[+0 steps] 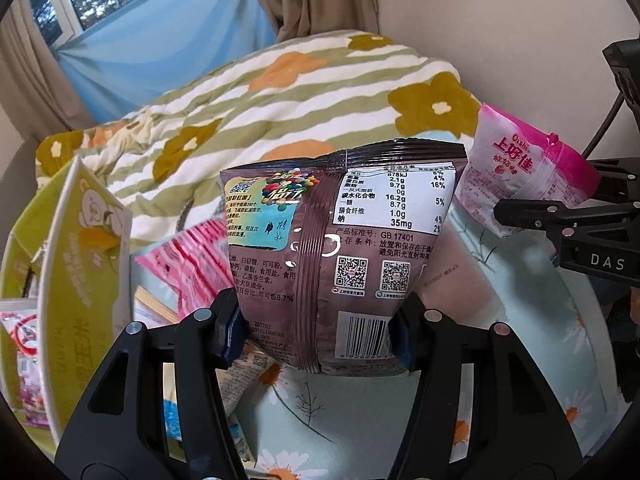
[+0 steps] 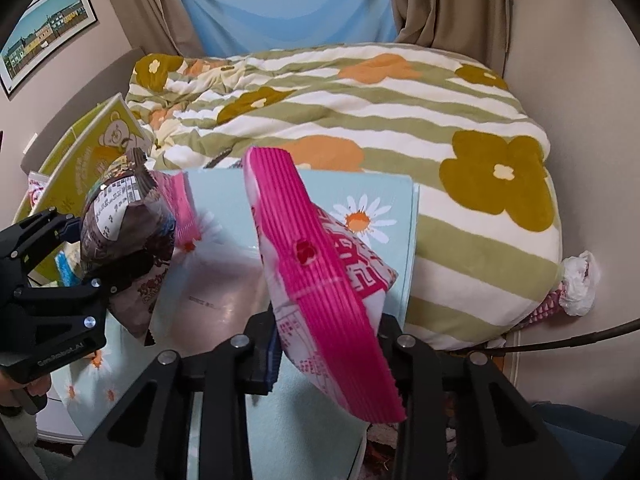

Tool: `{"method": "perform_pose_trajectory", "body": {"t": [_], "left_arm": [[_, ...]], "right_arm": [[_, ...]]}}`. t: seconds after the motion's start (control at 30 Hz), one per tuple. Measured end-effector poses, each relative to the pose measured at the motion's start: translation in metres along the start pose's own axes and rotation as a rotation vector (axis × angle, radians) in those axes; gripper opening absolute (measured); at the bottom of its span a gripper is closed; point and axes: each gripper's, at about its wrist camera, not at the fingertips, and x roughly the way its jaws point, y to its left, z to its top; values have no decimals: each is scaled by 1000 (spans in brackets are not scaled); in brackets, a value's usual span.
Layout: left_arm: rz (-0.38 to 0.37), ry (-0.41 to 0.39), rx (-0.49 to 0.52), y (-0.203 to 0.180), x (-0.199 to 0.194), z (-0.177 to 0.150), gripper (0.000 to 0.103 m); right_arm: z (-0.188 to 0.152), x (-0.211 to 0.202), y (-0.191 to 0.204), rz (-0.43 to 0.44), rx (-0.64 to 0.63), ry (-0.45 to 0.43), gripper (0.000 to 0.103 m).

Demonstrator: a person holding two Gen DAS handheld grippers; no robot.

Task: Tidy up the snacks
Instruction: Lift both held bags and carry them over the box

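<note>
My left gripper (image 1: 320, 336) is shut on a brown snack bag (image 1: 340, 248) and holds it upright above the pale blue daisy-print surface (image 1: 520, 340). The same bag shows at the left of the right wrist view (image 2: 128, 240). My right gripper (image 2: 328, 348) is shut on a pink and white Oishi snack bag (image 2: 320, 280), held in the air. That bag also shows at the right of the left wrist view (image 1: 524, 172), with the right gripper's fingers (image 1: 532, 216) below it. Another pink snack bag (image 1: 188, 264) lies on the surface behind the brown bag.
A yellow-green cardboard box (image 1: 80, 280) stands open at the left with a snack packet (image 1: 24, 344) inside; it also shows in the right wrist view (image 2: 92, 160). A striped floral quilt (image 2: 360, 112) covers the bed behind. A crumpled tissue (image 2: 578, 284) lies at the right.
</note>
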Motion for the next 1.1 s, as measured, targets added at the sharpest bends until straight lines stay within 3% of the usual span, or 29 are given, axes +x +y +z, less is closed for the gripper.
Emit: {"method": "perform_pose_trajectory", "body": {"t": [0.4,0.63,0.87,1.1], "left_arm": [[-17,-98,-51,18,-55,13,54],[15,-188,-96,53,-105,19,54],[97,-252,-154,127,-152,10,54],[194,-227,-244,221,-168,-19,54]], "right_arm": [[14,-60,22,2,13,-111,28],[37,-101,65,30,-20,-191,28],[68,-125,140,95,-66,-264,28],[96,-116,226,174,-119,-290,28]]}}
